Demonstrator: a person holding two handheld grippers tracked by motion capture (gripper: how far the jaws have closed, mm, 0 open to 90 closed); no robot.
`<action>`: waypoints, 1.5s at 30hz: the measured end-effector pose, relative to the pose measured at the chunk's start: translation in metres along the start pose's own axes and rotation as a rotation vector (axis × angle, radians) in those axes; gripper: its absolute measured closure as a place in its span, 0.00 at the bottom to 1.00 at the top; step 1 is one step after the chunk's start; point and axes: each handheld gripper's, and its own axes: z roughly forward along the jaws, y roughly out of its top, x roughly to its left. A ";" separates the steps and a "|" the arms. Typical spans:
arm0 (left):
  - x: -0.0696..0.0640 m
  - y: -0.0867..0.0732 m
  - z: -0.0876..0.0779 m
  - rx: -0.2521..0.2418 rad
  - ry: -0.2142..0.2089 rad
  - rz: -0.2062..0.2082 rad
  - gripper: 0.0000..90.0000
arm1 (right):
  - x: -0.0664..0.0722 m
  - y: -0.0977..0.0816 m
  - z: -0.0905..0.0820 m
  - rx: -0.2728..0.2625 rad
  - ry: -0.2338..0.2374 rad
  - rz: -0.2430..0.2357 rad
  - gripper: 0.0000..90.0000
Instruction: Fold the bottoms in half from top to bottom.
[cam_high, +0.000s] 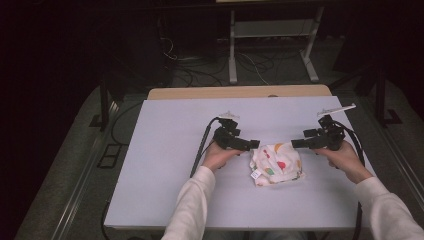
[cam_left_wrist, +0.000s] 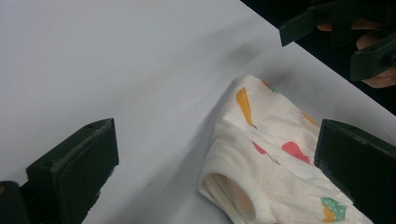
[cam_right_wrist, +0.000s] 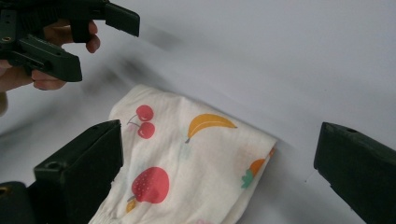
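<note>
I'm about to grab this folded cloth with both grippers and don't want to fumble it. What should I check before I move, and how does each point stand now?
1. Left gripper open: ok, its jaws stand wide apart in the left gripper view.
2. Right gripper open: ok, jaws wide apart in the right gripper view.
3. Fruit-print cloth free of both grippers: ok, neither holds it.
4. Cloth folded and lying on the white table: ok, a compact bundle.
5. Grippers on opposite sides of the cloth: ok, left at its upper left edge, right at its upper right.
6. Which layers each jaw would catch: cannot tell, the fold edges overlap.
</note>
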 end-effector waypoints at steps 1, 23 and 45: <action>0.001 -0.001 0.001 0.001 -0.001 -0.006 0.00 | -0.001 0.000 0.001 0.002 -0.002 -0.004 0.02; 0.003 -0.008 0.018 0.034 0.012 -0.012 0.00 | -0.014 -0.005 0.026 0.033 -0.082 -0.036 0.17; 0.010 -0.016 0.031 0.063 -0.048 -0.101 0.34 | -0.023 -0.008 0.044 0.059 -0.101 -0.051 0.63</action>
